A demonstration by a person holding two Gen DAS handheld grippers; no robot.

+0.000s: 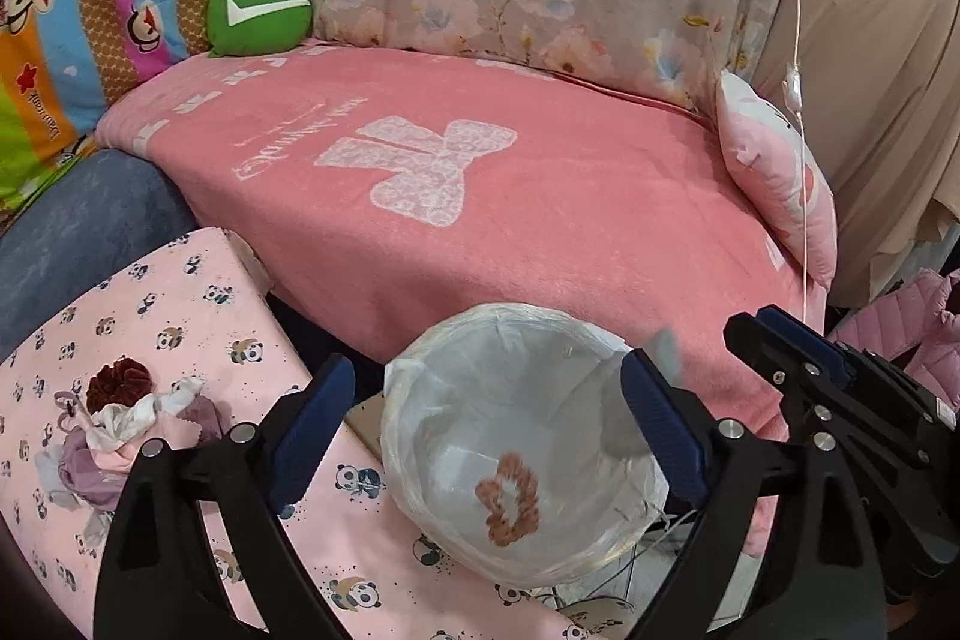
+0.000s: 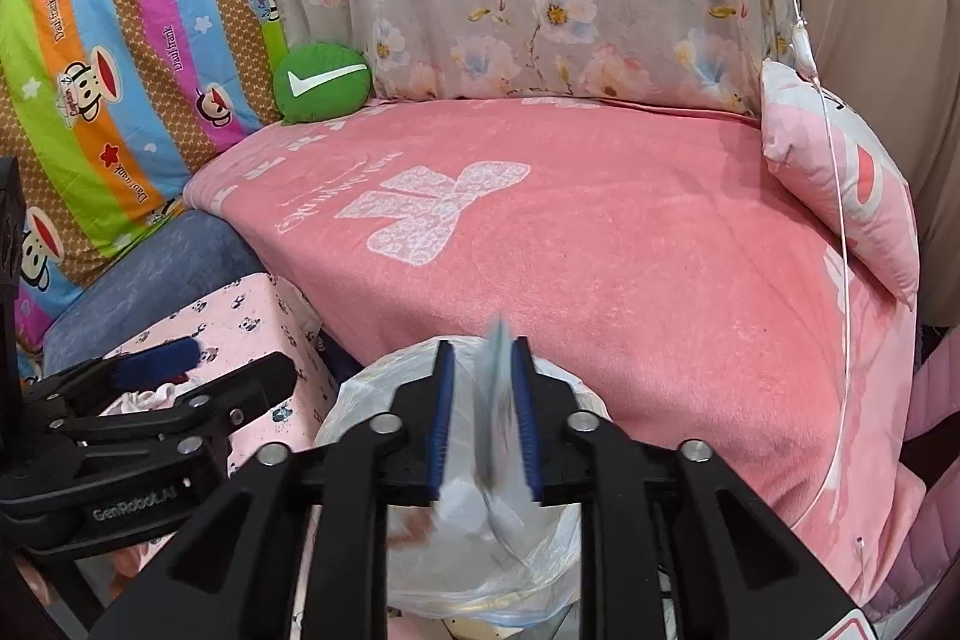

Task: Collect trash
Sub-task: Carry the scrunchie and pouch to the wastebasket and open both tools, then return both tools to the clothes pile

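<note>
Pink blanket [image 1: 540,220], green cushion [image 1: 259,16], maybe hair ties [image 1: 120,400].

You have a round trash bin [image 1: 522,436] lined with a translucent white plastic bag, standing upright, mouth open, against the front edge of the pink-covered bed. Inside it a reddish-brown scrunchie-like ring [image 1: 509,497] shows motion-blurred against the liner. Over the bin's far rim a thin pale grey-white piece of trash [image 2: 498,400] stands on edge, blurred; whether anything grips it you cannot tell from either view.
</note>
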